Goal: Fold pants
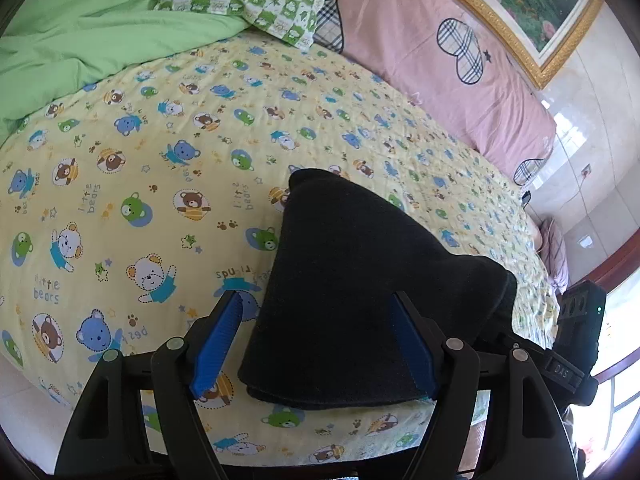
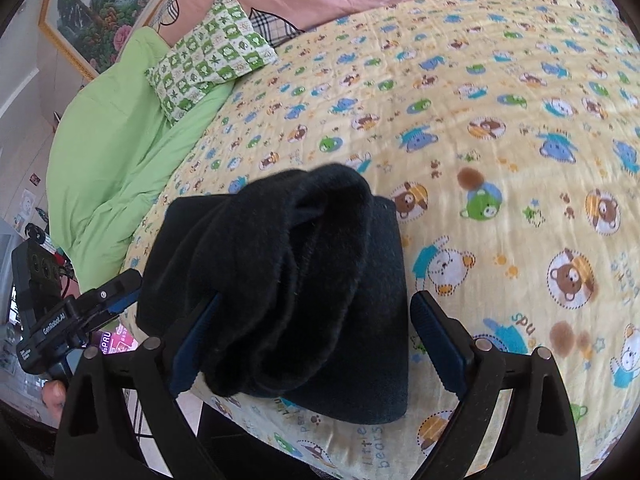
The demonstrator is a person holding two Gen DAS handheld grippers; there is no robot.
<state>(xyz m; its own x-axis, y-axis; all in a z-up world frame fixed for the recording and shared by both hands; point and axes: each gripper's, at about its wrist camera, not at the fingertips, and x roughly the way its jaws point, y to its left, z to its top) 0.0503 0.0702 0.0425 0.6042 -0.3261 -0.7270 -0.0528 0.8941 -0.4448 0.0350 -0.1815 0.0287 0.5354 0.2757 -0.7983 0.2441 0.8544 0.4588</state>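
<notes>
The black pants [image 1: 360, 300] cover the bed sheet [image 1: 140, 168] between the left gripper [image 1: 316, 340] fingers and hide the tip of its right finger [image 1: 412, 344]. From the right gripper [image 2: 316, 340], the pants fold over the top of its left finger [image 2: 192, 344]. The bear sheet beside the right finger [image 2: 440, 344] looks blurry. The painting [image 2: 100, 8] is cut off by the edge. You cannot tell how many layers the pants have.
</notes>
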